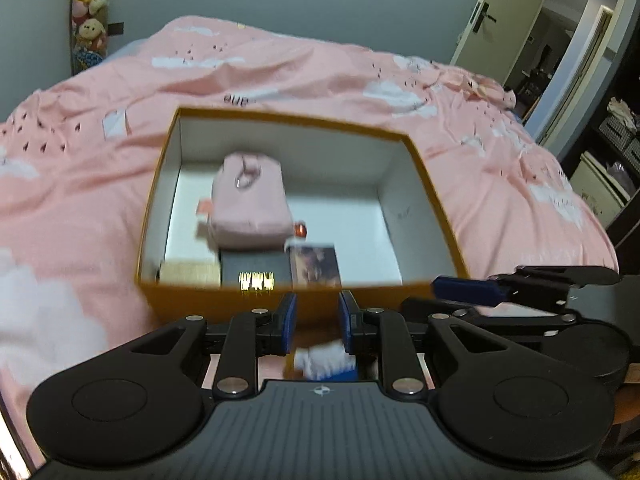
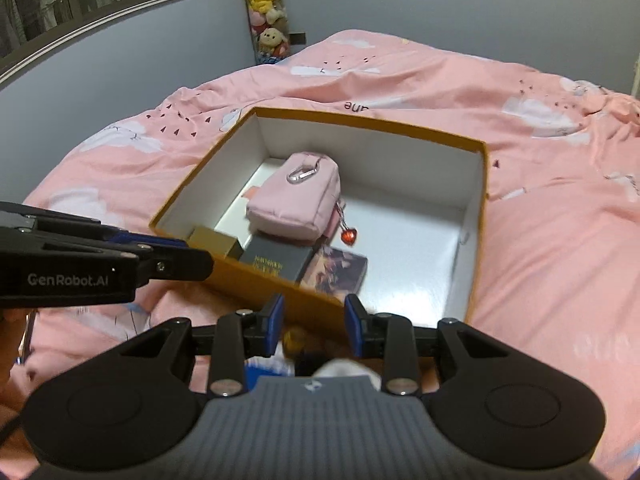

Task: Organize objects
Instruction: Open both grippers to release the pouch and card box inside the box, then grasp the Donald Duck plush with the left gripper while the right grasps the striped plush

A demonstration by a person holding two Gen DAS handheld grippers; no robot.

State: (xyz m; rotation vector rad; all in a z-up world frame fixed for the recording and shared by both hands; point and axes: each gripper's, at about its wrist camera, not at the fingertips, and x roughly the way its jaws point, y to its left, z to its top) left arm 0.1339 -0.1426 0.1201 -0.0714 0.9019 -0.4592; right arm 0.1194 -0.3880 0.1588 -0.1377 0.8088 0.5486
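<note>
Objects already fill the orange box (image 2: 478, 216) on the bed (image 2: 560, 240): pink pouch (image 2: 296, 204) at 12 o'clock, small boxes (image 2: 276, 262) at 6. Left gripper (image 1: 317, 322) and right gripper (image 2: 314, 320) stand narrow, holding nothing; blurred items below them seemingly remain.

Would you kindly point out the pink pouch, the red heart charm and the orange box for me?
pink pouch (image 2: 294, 204): right wrist view, on its top face.
red heart charm (image 2: 348, 235): right wrist view, on the heart.
orange box (image 2: 487, 168): right wrist view, on its right rim.

A pink cloud-print duvet (image 2: 540, 240) covers the bed, plush toys (image 2: 266, 8) hang in the corner, and a door (image 1: 486, 12) stands open.
</note>
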